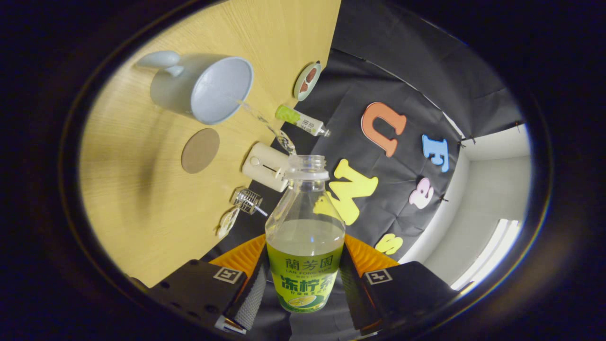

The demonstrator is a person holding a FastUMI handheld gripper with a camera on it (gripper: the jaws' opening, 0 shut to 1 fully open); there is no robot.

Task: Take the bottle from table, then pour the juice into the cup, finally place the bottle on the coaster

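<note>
Your hand-held gripper point(303, 284) is rolled well over to one side, so the wooden bench point(142, 199) stands almost on edge in your view and the booth wall fills the other half. Both fingers press on the labelled lower body of the bottle point(305, 237), clamping it between them; the bottle's open, capless neck points straight ahead of the fingers. You can see the pale juice lying inside, level with the top of the label.

A thin stream of liquid point(265, 124) runs from the bottle's mouth across to the cup point(203, 90), meeting the inside of its rim. The cup is a light blue-grey mug standing on the bench beyond the fingers, its opening facing you and its handle on the far side.

The round brown coaster point(200, 150) lies flat on the bench just beside the cup, bare, between the cup and your fingers. Along the bench's edge by the wall sit a cream box-shaped device point(265, 166), a small green-and-white tube point(302, 120), a small dish point(307, 81) and a little clear glass piece point(247, 201)
</note>
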